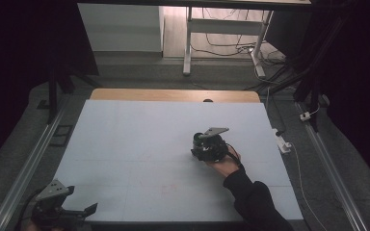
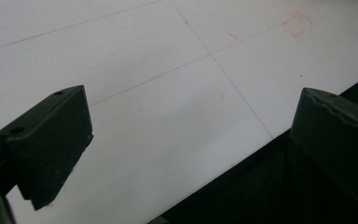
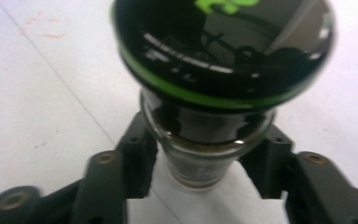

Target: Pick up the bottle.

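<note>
A small glass jar (image 3: 208, 125) with dark contents and a black lid (image 3: 223, 51) ringed in green fills the middle of the right gripper view. My right gripper (image 3: 207, 163) is shut on its glass body just under the lid, one black jaw pressing on each side. In the high view that gripper (image 1: 201, 146) is right of the white table's (image 1: 135, 139) centre, held by a hand in a dark sleeve, with the jar (image 1: 198, 138) at its tip. My left gripper (image 1: 85, 211) rests at the table's near left corner, open, with nothing between its jaws (image 2: 191, 140).
Faint red marks (image 1: 169, 187) show on the white sheet near the front. A wooden strip (image 1: 173, 95) runs along the far edge. A white power strip (image 1: 283, 143) and cables lie on the floor to the right. A metal rail (image 1: 26, 168) runs down the left side.
</note>
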`<act>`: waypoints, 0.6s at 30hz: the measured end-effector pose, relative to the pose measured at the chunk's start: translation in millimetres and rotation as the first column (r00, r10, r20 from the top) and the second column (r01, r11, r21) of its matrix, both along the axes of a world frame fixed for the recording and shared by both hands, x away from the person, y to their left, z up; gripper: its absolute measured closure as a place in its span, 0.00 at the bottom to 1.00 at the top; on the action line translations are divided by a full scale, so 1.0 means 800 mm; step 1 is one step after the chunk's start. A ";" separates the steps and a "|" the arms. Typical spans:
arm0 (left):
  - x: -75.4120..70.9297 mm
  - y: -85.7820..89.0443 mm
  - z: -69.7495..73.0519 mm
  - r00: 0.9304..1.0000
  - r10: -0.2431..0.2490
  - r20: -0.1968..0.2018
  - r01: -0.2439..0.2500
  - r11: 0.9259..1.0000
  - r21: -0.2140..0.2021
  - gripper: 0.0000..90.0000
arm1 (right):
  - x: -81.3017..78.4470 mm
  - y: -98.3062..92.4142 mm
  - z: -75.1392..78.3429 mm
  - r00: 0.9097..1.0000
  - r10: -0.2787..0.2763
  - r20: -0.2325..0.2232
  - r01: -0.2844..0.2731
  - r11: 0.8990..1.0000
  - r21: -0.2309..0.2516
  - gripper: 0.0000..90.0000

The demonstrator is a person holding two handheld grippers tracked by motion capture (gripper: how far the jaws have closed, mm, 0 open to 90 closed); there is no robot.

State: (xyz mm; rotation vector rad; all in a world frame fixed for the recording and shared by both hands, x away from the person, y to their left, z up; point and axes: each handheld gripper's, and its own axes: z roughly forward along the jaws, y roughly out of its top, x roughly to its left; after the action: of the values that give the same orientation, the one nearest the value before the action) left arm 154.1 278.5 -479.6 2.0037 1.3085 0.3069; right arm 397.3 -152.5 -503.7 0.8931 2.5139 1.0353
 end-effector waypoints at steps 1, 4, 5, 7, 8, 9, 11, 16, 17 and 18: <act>0.000 0.000 0.000 1.000 -0.002 0.001 0.002 1.000 0.002 0.00 | 0.000 0.000 0.001 1.000 -0.004 0.008 0.004 1.000 -0.006 0.58; 0.000 0.000 0.000 1.000 -0.001 -0.002 0.001 1.000 0.002 0.00 | 0.000 -0.001 0.001 1.000 -0.012 0.001 0.012 1.000 -0.003 0.59; 0.000 0.000 0.000 1.000 -0.002 -0.003 0.002 1.000 0.002 0.00 | 0.000 -0.001 0.001 1.000 -0.015 0.001 0.015 1.000 -0.004 0.59; 0.000 0.000 0.000 1.000 -0.002 -0.003 0.002 1.000 0.001 0.00 | -0.001 -0.001 0.001 1.000 -0.017 0.006 0.017 1.000 -0.005 0.59; 0.000 0.000 0.000 1.000 -0.002 -0.003 0.002 1.000 0.000 0.00 | -0.001 -0.001 0.001 1.000 -0.017 0.009 0.017 1.000 -0.009 0.59; 0.000 0.000 0.000 1.000 -0.002 -0.003 0.002 1.000 -0.001 0.00 | -0.001 0.000 0.001 1.000 -0.015 0.013 0.015 1.000 -0.012 0.59; 0.000 0.000 0.000 1.000 -0.002 -0.002 0.002 1.000 -0.002 0.00 | -0.003 0.001 0.001 1.000 -0.021 0.016 0.021 1.000 -0.016 0.59; 0.000 0.000 0.000 1.000 -0.004 0.000 0.004 1.000 0.000 0.00 | -0.003 0.001 0.002 0.999 -0.029 0.017 0.030 1.000 -0.008 0.59; 0.000 0.000 0.000 1.000 -0.004 0.000 0.004 1.000 0.000 0.00 | -0.003 0.001 0.003 0.999 -0.030 0.017 0.030 1.000 0.000 0.59; 0.000 0.000 0.000 1.000 -0.004 0.000 0.004 1.000 -0.001 0.00 | -0.003 0.001 0.005 0.999 -0.034 0.014 0.034 0.999 0.008 0.59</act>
State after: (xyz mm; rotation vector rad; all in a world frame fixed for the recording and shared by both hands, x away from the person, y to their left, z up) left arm 154.3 278.9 -479.6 2.0057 1.3039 0.3048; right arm 395.1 -152.0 -500.0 0.9238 2.4759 1.0378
